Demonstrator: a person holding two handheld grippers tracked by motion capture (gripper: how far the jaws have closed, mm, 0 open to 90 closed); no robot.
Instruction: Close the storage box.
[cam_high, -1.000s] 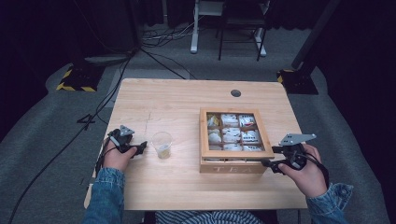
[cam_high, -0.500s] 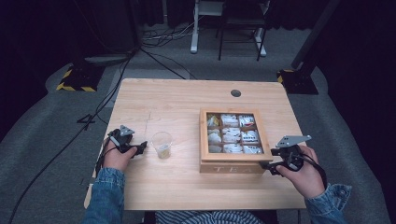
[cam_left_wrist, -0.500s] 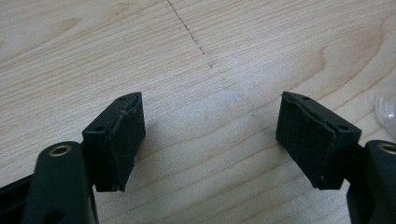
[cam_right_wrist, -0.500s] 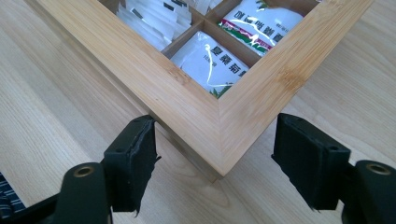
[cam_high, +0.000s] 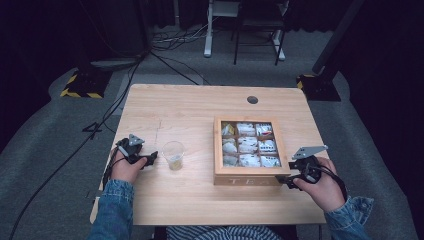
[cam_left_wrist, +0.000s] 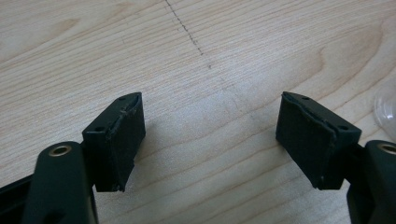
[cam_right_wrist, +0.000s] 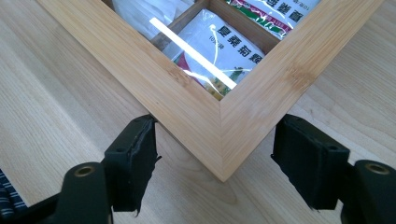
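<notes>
Right gripper (cam_right_wrist: 215, 161) sits at the near right corner of the wooden tea box (cam_high: 218, 150), its jaws straddling that corner, one on each side. The left pad looks right up against the front wall; the right pad stands apart from the side wall with bare table showing between. So the jaws are partway open around the corner, not clamped. Through the lid's clear window, white tea packets (cam_right_wrist: 219, 51) lie in their compartments.

From the high view, the right gripper (cam_high: 289, 181) comes in from the lower right, aimed at the box. The box rests flat on the table (cam_high: 190, 107), right of centre, lid down. It is close to square, its sides running parallel to the table's edges, the front wall with the lettering facing the person.

Over to the left gripper (cam_left_wrist: 210, 135): jaws wide, nothing between them but wood grain. It rests near the table's left edge (cam_high: 150, 158), pointing toward a clear plastic cup (cam_high: 173, 154) standing upright just beside it.
</notes>
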